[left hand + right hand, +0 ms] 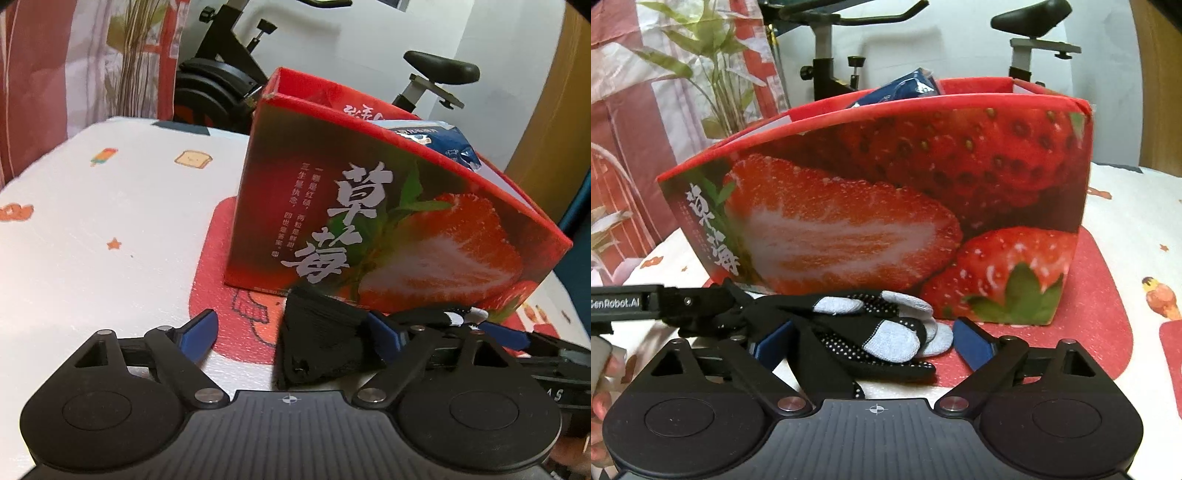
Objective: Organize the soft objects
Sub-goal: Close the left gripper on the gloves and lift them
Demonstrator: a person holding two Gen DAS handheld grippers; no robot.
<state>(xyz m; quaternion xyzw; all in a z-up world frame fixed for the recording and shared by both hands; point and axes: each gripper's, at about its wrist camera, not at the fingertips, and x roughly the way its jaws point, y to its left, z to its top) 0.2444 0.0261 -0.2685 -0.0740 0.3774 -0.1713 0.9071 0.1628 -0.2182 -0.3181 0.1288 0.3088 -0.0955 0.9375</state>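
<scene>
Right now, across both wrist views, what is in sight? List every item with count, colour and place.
box: one, red with strawberry print, open top, standing on the mat.
packet: one, blue, poking out of the box top.
glove: black with grey pads, count unclear, lying in front of the box.
mat: one, red, under the box.
table cover: one, white with small cartoon prints.
exercise bike: one, black, behind the table.
curtain: red and white with leaf print, at the left.
left hand-held gripper: black, blue pads, jaws wide around the glove's cuff end.
right hand-held gripper: black, blue pads, jaws wide around the glove's finger end.
</scene>
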